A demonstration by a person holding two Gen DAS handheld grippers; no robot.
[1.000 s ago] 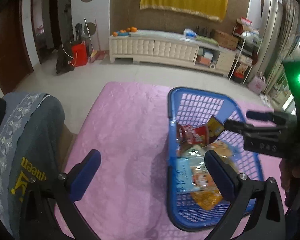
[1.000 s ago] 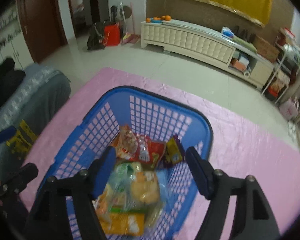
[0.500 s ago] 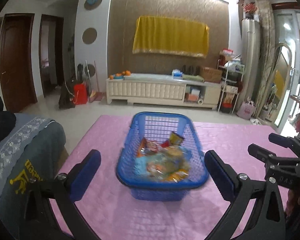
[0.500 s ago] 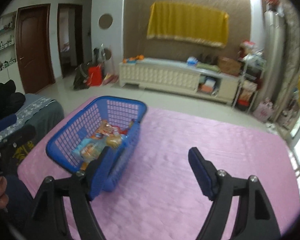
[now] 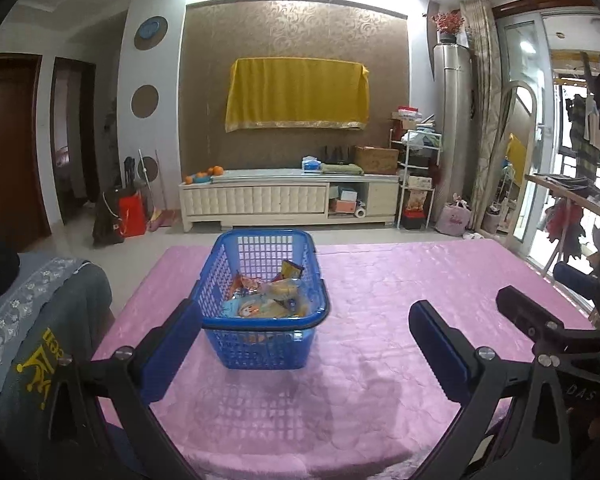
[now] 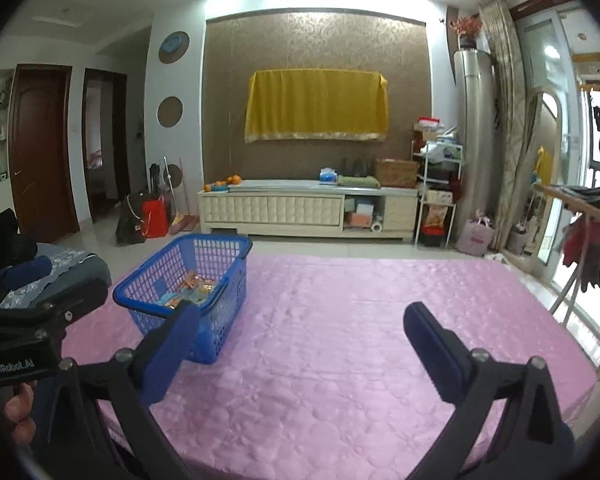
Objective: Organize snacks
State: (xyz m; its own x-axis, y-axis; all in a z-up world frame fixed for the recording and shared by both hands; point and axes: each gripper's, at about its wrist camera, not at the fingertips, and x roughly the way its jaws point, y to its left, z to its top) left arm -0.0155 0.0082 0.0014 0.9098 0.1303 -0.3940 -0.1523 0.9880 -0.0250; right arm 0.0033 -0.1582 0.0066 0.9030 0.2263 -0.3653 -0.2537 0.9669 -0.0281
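A blue plastic basket [image 5: 260,342] stands on the pink table cover [image 5: 380,300], left of the middle. It holds several snack packets [image 5: 266,300]. The basket also shows in the right wrist view [image 6: 220,312] with the packets [image 6: 192,288] inside. My left gripper [image 5: 306,348] is open and empty, held back near the table's front edge, in front of the basket. My right gripper [image 6: 300,344] is open and empty, to the right of the basket and apart from it. It also shows at the right edge of the left wrist view [image 5: 540,320].
A grey padded chair back [image 5: 40,320] stands at the table's left edge. A white TV cabinet [image 5: 288,202] lies across the room beyond the table. A clothes rack [image 5: 572,208] stands to the right. The pink cover [image 6: 360,320] spreads right of the basket.
Both grippers have pulled back and up from over the basket. The basket now sits farther off on the table, and the views have levelled toward the room.
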